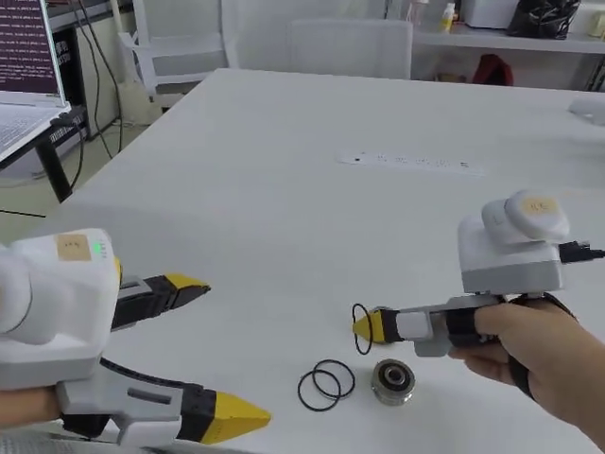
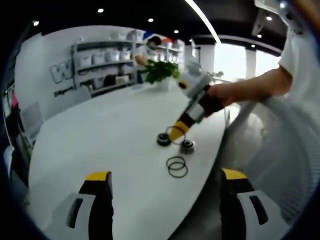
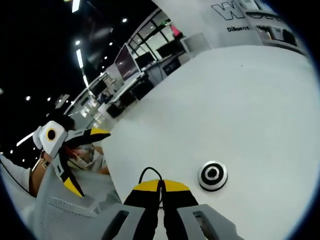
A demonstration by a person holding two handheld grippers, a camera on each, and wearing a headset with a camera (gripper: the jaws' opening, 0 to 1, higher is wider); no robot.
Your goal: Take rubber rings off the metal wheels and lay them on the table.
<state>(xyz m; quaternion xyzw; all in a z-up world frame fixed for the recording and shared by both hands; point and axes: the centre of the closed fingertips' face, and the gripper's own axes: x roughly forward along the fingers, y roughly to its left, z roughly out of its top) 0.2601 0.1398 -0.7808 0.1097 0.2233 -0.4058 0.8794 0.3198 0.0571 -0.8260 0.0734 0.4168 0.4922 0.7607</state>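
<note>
My right gripper [image 1: 363, 327] is held low over the white table [image 1: 284, 189], shut on a thin black rubber ring [image 1: 354, 322] that hangs from its yellow tips. Its own view shows the jaws [image 3: 160, 185] pressed together with the ring [image 3: 149, 172] looping out from them. A metal wheel [image 1: 392, 380] lies just below the tips, and two loose rings [image 1: 326, 383] overlap on the table to its left. My left gripper [image 1: 232, 348] hovers open at the lower left, holding nothing. From its view I see two wheels [image 2: 163, 139] [image 2: 187, 146] beside the right gripper [image 2: 176, 134].
A white power strip [image 1: 411, 163] lies further back on the table. A laptop [image 1: 24, 57] stands on a side desk at the far left, and a chair [image 1: 350, 47] stands behind the table. The table's near edge runs close to my left gripper.
</note>
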